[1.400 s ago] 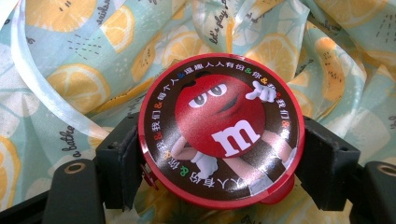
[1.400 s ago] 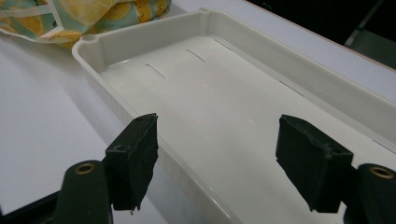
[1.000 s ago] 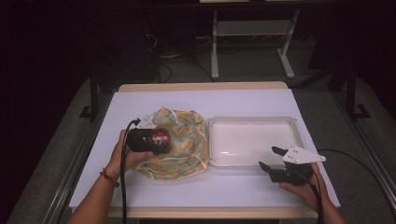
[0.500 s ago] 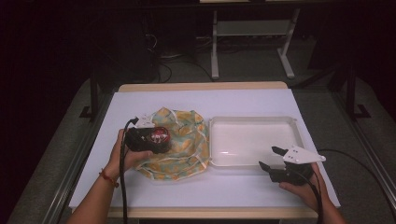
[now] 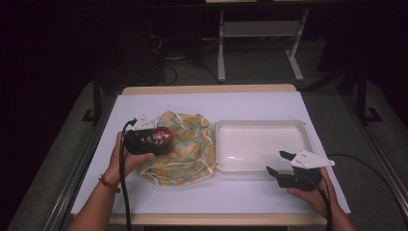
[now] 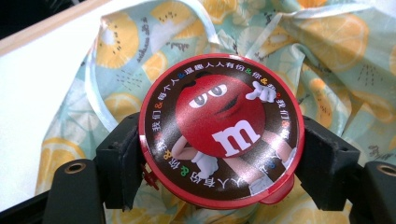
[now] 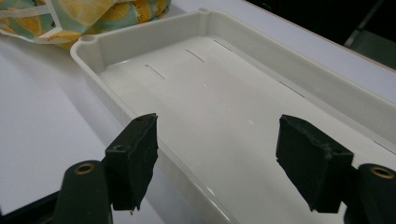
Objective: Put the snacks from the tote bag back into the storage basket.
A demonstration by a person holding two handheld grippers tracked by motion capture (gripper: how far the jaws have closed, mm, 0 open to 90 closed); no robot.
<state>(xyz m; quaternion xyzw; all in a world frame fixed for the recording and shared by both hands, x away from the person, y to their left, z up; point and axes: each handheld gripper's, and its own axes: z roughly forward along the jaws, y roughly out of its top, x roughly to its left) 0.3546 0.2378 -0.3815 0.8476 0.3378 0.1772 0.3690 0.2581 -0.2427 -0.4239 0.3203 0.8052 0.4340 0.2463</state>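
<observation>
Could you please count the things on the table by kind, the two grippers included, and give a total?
Round red candy tin: 1
Lemon-print cloth bag: 1
White plastic tray: 1
Hand-held grippers: 2, the left gripper shut on the tin, the right gripper open at the tray's edge
Total: 5

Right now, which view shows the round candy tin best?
The left gripper view: the round candy tin sits close up, lid print legible, clamped between the left gripper jaws above the lemon-print cloth. The high view shows it small in that gripper.
</observation>
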